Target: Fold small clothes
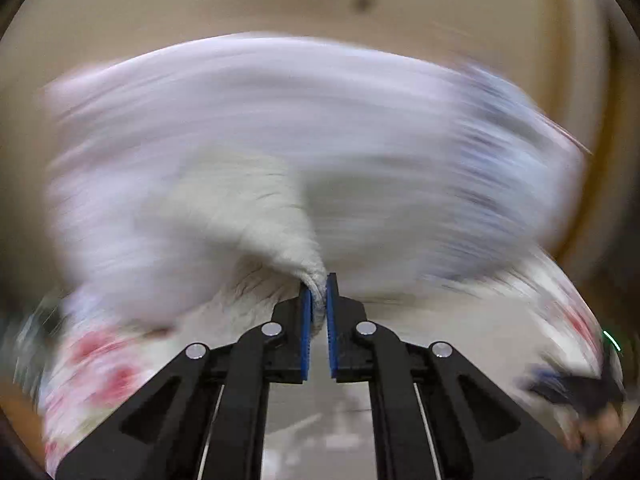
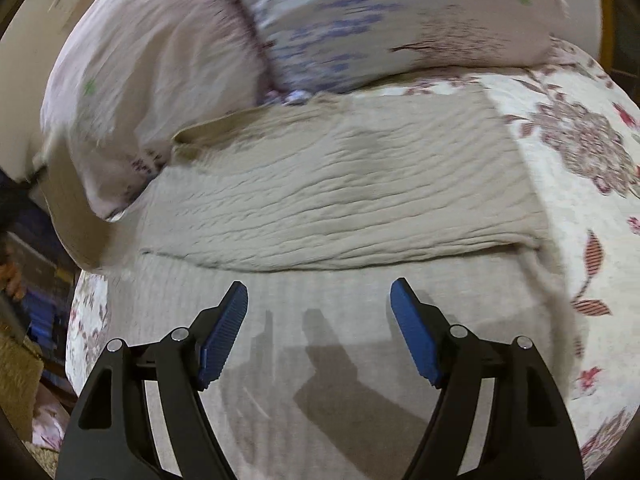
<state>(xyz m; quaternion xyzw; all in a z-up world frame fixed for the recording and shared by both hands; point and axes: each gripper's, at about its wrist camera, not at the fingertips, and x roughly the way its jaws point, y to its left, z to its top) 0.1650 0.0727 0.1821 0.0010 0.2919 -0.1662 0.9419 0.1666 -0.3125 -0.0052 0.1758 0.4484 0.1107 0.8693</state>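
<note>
Cream ribbed knit garment (image 2: 340,188) lies partly folded on the floral quilted bed (image 2: 580,160), below a pale purple-patterned pillow (image 2: 360,12). Left hand-held gripper (image 1: 319,300) pinches a fold of what seems, through heavy blur, the same cream cloth. Right hand-held gripper (image 2: 318,320) hovers spread wide. Judging by this, a fold is midway; next, lay the lifted edge squarely over. No containers show.

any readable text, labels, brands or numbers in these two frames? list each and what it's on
None readable.
Left wrist view: motion-blurred; the left gripper is shut on pale cloth with no print visible.
Right wrist view: the floral quilt and pillow carry patterns only; the open right gripper shows no markings.
</note>
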